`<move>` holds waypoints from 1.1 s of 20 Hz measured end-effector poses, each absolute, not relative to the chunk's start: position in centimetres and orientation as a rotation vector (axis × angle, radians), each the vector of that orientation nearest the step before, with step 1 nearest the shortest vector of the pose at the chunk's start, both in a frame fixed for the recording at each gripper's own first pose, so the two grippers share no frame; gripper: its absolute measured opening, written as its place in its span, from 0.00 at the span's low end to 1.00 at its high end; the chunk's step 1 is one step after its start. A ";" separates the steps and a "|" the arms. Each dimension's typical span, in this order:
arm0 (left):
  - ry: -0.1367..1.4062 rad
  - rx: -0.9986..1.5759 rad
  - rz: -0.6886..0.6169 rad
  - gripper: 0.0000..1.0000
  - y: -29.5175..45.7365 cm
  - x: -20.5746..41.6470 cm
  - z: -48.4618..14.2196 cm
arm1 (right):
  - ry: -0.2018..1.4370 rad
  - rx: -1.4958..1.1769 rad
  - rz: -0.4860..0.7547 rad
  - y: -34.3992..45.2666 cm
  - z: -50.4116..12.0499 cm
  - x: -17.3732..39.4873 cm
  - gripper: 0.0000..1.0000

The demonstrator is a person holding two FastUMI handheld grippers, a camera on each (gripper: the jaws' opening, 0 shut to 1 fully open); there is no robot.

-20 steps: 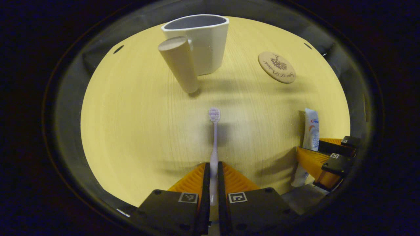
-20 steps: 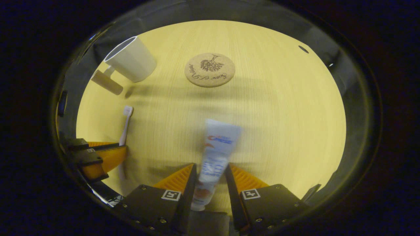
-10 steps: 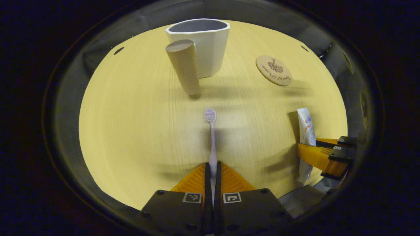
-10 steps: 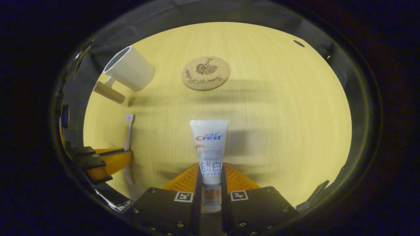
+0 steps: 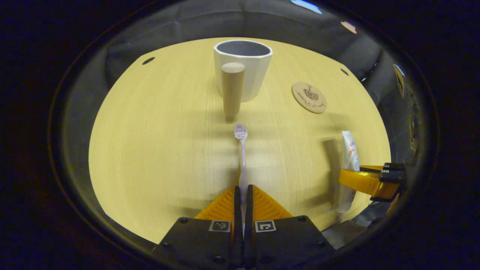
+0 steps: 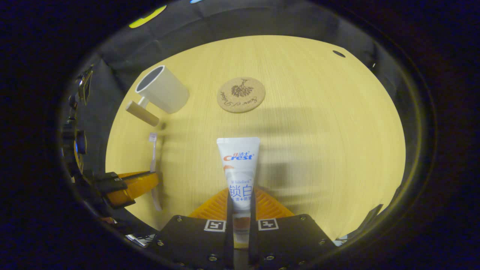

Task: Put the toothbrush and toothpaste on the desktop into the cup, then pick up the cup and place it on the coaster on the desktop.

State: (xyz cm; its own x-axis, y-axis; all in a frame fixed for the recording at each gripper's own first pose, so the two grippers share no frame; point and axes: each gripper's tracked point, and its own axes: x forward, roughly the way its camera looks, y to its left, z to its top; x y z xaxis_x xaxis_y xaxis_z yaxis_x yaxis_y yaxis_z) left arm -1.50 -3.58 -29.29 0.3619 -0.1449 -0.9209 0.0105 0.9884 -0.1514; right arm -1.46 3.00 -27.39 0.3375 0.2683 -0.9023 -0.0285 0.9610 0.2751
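In the left gripper view, the left gripper (image 5: 243,195) at the bottom centre is closed narrow on the handle of the toothbrush (image 5: 242,157), both fingers pressing it. The brush head points up the frame toward the cup (image 5: 245,69), which stands at the upper centre with its wooden handle (image 5: 232,90) facing the camera. To the right of the cup lies the coaster (image 5: 309,97), apart from it. At the right edge the right gripper (image 5: 365,180) holds the toothpaste (image 5: 348,150).

In the right gripper view, the left gripper with the toothbrush is at the lower left, the cup at the upper left, the coaster at the upper centre. At the bottom centre the right gripper is clamped on the lower part of the toothpaste tube, cap end between the fingers.

The step in hand seems to be carrying both things to the cup. I think it is better to go one after the other, so the grippers do not meet over the small opening. Bring each thing above the rim, tip it upright, lower it inside, and only then open the fingers. Avoid pushing the handle, because the cup may tip or slide.
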 end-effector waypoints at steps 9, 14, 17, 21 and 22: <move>0.922 -0.185 -0.051 0.09 -1.1 -0.8 -22.3 | 0.963 0.213 0.227 2.5 -22.0 -0.4 0.16; 0.713 -0.199 -0.030 0.09 3.2 0.4 -16.3 | 0.773 0.205 0.241 2.3 -17.3 1.4 0.16; 0.601 -0.177 -0.030 0.09 5.4 1.3 -14.7 | 0.681 0.193 0.256 2.3 -14.9 2.6 0.16; 0.448 -0.155 -0.039 0.09 6.3 3.8 -12.4 | 0.614 0.193 0.275 2.4 -13.0 3.2 0.16; 0.415 -0.152 -0.041 0.08 6.3 4.5 -11.7 | 0.609 0.189 0.277 2.4 -12.8 3.1 0.16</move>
